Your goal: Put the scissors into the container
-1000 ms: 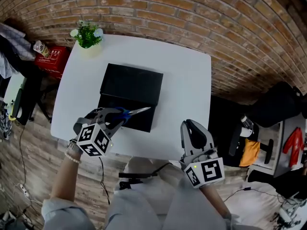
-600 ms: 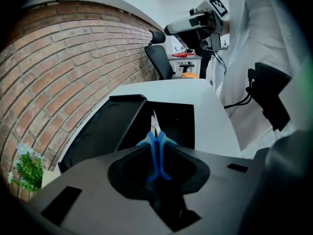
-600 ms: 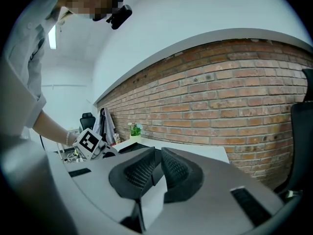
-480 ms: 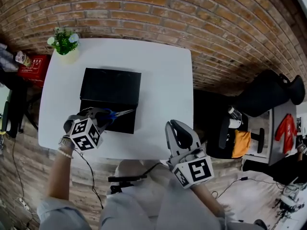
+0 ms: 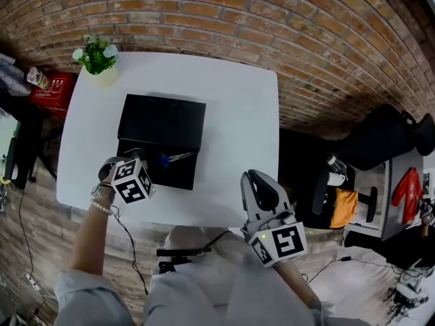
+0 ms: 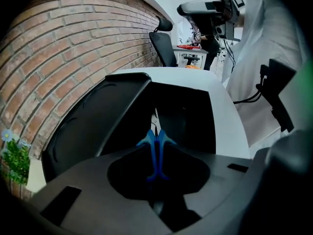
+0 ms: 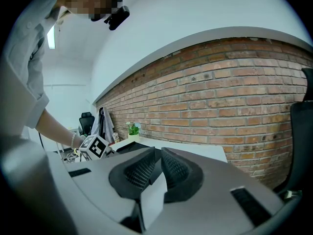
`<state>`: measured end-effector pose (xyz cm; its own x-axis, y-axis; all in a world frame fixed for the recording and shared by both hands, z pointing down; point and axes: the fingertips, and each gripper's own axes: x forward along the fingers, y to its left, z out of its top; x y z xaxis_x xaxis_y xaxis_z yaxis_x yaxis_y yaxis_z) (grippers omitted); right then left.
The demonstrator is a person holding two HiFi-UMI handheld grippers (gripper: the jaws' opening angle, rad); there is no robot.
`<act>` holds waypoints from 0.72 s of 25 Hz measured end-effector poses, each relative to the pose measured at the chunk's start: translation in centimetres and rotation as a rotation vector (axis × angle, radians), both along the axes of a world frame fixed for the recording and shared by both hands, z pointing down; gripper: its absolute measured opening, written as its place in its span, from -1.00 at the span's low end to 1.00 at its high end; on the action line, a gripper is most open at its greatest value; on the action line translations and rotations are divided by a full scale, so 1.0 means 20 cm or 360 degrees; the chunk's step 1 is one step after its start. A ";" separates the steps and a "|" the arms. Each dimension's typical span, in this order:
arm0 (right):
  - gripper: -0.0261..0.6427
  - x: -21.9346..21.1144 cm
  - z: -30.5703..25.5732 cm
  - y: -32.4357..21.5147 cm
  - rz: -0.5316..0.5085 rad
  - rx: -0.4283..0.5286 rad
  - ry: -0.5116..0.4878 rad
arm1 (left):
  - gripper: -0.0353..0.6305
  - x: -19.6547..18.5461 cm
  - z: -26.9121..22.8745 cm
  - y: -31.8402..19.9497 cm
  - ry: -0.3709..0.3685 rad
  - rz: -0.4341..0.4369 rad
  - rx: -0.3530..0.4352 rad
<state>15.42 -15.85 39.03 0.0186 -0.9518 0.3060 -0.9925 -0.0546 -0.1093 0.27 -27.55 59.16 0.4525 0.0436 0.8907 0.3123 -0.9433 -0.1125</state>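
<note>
Scissors (image 6: 155,153) are gripped by their blue handles in the left tool (image 6: 155,166), whose jaws are closed on them from both sides. The closed blades run straight out ahead along the tool's own line. In the head view the left tool (image 5: 146,163) is at the near left of the white worktop (image 5: 238,114), and the scissors (image 5: 170,158) point to the right and a little away from the person. The right tool (image 5: 260,185) hangs at the worktop's near right edge, well apart from all this. Its ribbed jaws (image 7: 155,168) are almost together, with a thin gap between them and nothing in it. The left hand is therefore plainly the nearer one, and the one already doing the job. Just past the handles, the blades lie over the open front half of the black container (image 5: 185,176). In the left gripper view they aim into its dark hollow (image 6: 190,116), though I cannot tell whether the tips touch the bottom. The scissors' long axis lies roughly along the hollow rather than across a wall, so letting go should drop them inside, provided the handles also clear the near rim. Behind the hollow the lid (image 5: 162,121) is thrown back, and it looks tilted up to the left in the left gripper view. Farther off, a small plant (image 5: 97,56) stands at the far left corner of the worktop, and beyond it there is brickwork (image 5: 272,19).
</note>
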 end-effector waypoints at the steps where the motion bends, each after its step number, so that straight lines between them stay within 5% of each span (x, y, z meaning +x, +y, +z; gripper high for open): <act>1: -0.73 0.01 0.00 0.00 -0.0001 0.0000 0.0000 | -0.59 0.00 0.00 0.00 -0.0002 -0.0013 -0.0006; 11: -0.73 0.01 -0.02 -0.08 -0.0081 0.0020 0.0013 | -0.59 0.01 -0.04 -0.03 0.0045 -0.0216 -0.0013; 18: -0.73 -0.04 -0.09 -0.17 -0.0213 0.0084 0.0038 | -0.67 0.02 -0.32 -0.10 0.0419 -0.0566 0.0042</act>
